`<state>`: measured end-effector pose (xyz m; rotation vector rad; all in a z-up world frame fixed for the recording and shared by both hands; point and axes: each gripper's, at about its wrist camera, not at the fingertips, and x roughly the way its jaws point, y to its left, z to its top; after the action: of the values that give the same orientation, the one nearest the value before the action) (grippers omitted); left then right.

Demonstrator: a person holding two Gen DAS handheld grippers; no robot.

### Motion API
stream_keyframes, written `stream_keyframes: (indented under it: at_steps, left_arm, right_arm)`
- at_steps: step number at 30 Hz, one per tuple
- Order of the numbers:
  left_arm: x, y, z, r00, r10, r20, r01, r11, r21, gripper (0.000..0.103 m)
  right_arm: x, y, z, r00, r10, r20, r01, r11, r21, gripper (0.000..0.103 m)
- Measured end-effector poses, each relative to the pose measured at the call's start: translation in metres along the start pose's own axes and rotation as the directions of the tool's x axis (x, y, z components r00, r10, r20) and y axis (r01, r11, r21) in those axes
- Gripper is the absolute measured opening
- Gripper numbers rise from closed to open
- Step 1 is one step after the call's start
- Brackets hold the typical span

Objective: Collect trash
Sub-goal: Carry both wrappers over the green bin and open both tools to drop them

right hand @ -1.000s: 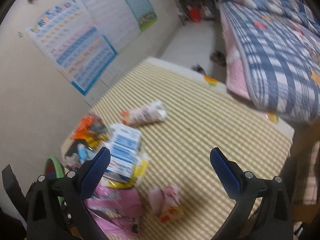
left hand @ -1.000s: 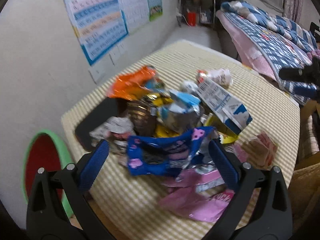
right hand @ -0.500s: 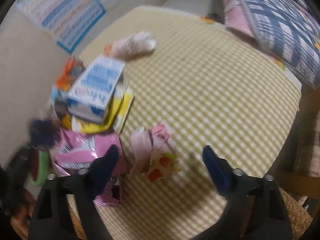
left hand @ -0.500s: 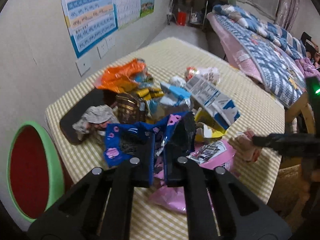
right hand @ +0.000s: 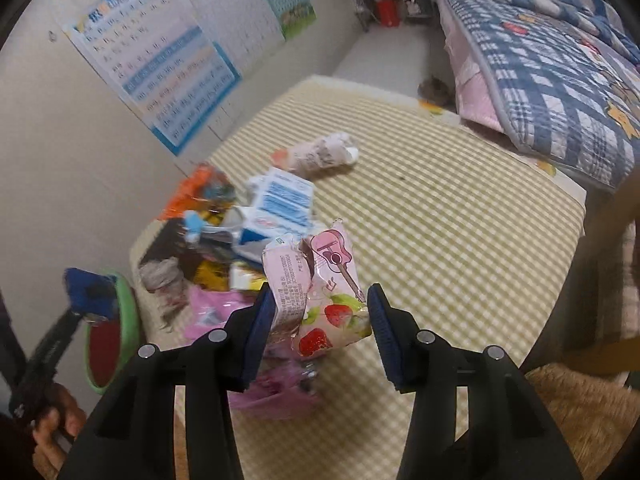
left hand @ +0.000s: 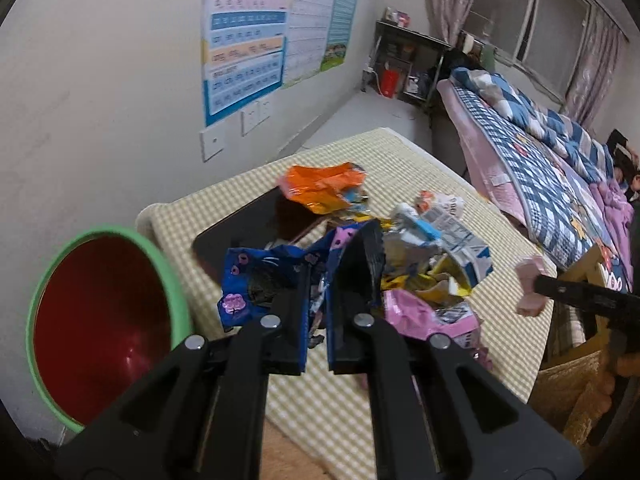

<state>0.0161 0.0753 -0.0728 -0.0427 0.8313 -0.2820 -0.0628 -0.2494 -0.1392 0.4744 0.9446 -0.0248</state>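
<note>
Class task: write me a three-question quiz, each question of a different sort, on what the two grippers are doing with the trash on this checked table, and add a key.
1. True or false: the left gripper is shut on the blue wrapper.
2. Which item sits between the fingers of the right gripper?
A. the orange wrapper
B. the pink strawberry packet
C. the blue-and-white carton
3. Fill in: the red bin with the green rim stands beside the table's ____ end, seen from the left wrist.

Key: 1 true; 2 B; 3 left.
</note>
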Motion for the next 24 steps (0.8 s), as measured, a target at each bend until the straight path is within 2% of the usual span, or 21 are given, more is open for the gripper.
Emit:
stream_keyframes:
  at_steps: [4, 10, 19, 24]
  left_arm:
    - [-0.008, 0.018, -0.005, 1.0, 0.013, 0.0, -0.013, 1.0, -0.017, 0.006]
    - [-0.022, 0.049, -0.008, 0.998, 0.055, 0.017, -0.054, 0.996, -0.072, 0.006]
    - [-0.04, 0.097, -0.011, 0.993, 0.111, 0.042, -0.103, 0.981, -0.162, 0.006]
    - [-0.038, 0.124, -0.023, 0.991, 0.136, 0.02, -0.128, 0.969, -0.211, 0.006]
  right_arm:
    - [-0.012, 0.021, -0.006, 0.999, 0.021, 0.037, -0.021, 1.0, -0.007, 0.047]
    - [-0.013, 0.044, -0.004, 0.993, 0.096, 0.071, -0.093, 0.995, -0.044, 0.047]
    - [0.002, 0.094, -0.011, 0.974, 0.224, 0.013, -0.22, 0.967, -0.13, 0.047]
    - [0.024, 0.142, -0.014, 0.955, 0.29, -0.066, -0.297, 0.934, -0.197, 0.047]
